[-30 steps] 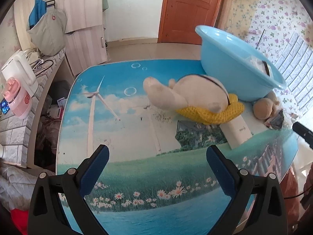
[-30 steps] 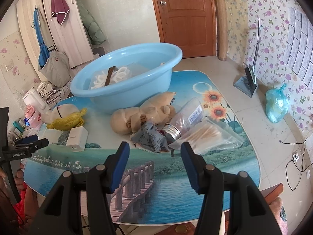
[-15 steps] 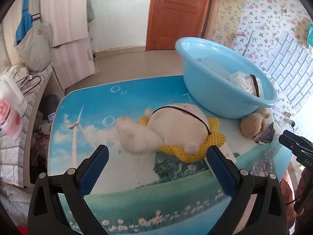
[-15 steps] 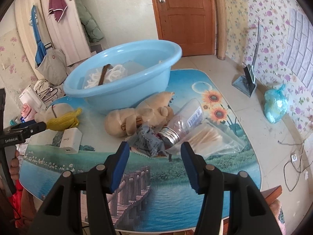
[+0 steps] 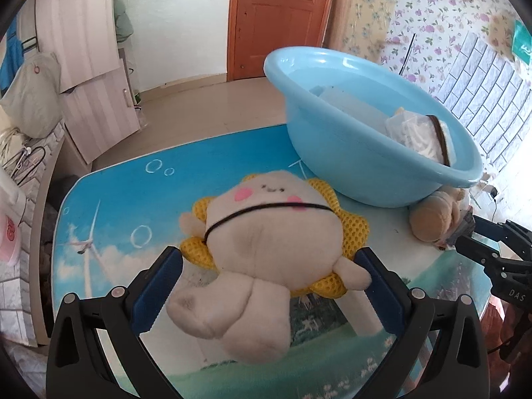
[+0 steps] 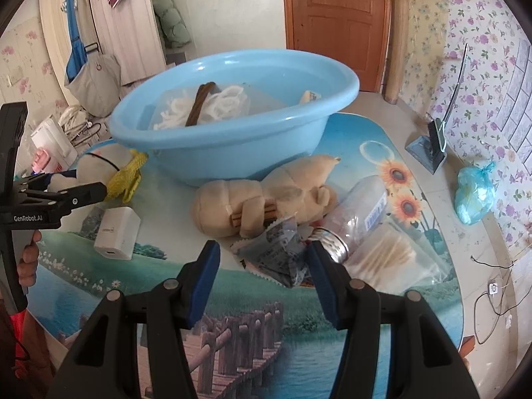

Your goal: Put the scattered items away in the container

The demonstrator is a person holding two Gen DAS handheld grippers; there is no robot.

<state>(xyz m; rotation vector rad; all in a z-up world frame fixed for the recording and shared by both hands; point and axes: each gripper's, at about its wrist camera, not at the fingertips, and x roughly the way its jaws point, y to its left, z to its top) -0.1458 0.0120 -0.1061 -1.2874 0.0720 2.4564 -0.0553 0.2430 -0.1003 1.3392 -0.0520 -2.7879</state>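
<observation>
Left claw [image 5: 267, 281] spread wide around my soft white plush toy [image 5: 266, 242] with its bumpy yellow mesh, beside the round blue plastic tub [image 5: 372, 153] on the desk [image 5: 133, 199]. Right claw [image 6: 262, 272] spread over a crinkly packet [image 6: 276, 252].

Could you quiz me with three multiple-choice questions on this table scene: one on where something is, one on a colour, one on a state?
1. The white charger block lies
A. in the basin
B. on the table
C. on the floor

2. The round plastic basin is
A. red
B. green
C. light blue

3. The left gripper is
A. open around the cream plush toy with yellow mesh
B. shut on nothing
C. holding a bottle

Answers: B, it rests on the printed tabletop; C, its wall is pale blue; A, blue pads flank the toy with gaps.
</observation>
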